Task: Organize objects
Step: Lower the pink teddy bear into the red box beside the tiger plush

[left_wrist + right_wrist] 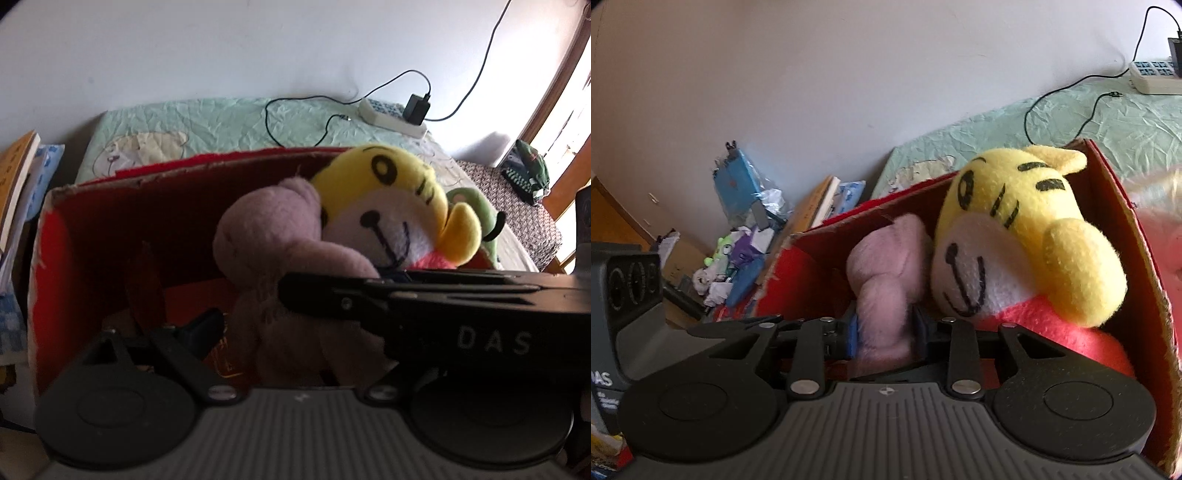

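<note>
Stack of books stands at the far left, off the bed's left edge, orange-spined one on top. Red cardboard box with torn, raw upper rim sits open on the pale green quilted bedspread, toward its near edge. Left gripper reaches into the box's left half; only one blue-padded finger shows clearly, the other side is hidden behind the right gripper's black body crossing the lower right of the left wrist view, so I cannot tell its jaw state. Inside the box, mauve plush bear lies against the right half, its head beside the face of a yellow plush tiger with a white muzzle and black stripes, which leans on the box's right wall. Green plush toy peeks just behind the tiger, outside the box. On the bedspread's far right corner lie a white power strip with a black adapter plugged in, and a thin black cable looping leftward. In the right wrist view, the right gripper pinches the mauve bear low on its body, blue pads pressed into the fur from both sides, the tiger touching the bear's right side, within the box. Clutter of bags and papers sits well left of the box.
</note>
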Motion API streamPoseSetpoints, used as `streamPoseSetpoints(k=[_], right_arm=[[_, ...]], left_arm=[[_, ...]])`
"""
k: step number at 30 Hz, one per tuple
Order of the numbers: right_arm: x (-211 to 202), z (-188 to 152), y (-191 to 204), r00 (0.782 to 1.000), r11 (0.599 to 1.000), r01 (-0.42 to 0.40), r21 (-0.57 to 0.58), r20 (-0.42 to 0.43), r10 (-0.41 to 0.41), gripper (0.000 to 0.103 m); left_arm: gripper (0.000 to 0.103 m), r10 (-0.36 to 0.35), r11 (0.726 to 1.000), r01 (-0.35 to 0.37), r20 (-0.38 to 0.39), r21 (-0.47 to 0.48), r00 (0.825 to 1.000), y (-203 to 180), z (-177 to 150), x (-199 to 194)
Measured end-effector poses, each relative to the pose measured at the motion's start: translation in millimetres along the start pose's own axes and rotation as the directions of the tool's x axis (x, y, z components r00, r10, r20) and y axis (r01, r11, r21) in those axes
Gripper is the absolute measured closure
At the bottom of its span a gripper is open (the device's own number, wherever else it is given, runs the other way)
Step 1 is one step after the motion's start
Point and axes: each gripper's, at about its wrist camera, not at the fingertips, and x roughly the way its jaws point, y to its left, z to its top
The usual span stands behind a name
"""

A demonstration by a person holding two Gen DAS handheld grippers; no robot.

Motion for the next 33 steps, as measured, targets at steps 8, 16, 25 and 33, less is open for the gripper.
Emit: streamPoseSetpoints(k=[8, 16, 25, 33], right_arm=[[8.6, -1.1, -2.3, 1.000, 1.000, 0.029, -0.012, -0.001, -0.029, 0.074], [6.0, -2.1, -5.9, 1.000, 1.000, 0.018, -0.001, -0.002, -0.018, 0.073], [-1.2, -6.8, -11.2, 1.000, 0.999, -0.005, 0.049, -0.004, 0.005, 0.073], [-5.6, -9.5, -15.7, 1.000, 0.996, -0.017, 0.087, -0.003, 0.018, 0.074]], left_arm=[[0.012, 0.043, 0.999, -0.043, -0.047, 0.003, 0.998, -1.5, 1.8, 11.3], [0.005, 0.070, 0.997, -0.068, -0.089, 0.028, 0.994, -5.3, 3.1, 17.2], [0.001, 0.098, 0.994, -0.094, -0.100, 0.048, 0.990, -10.2, 1.8, 18.2], [0.001, 0.132, 0.989, -0.125, -0.097, 0.076, 0.986, -15.6, 1.5, 18.9]])
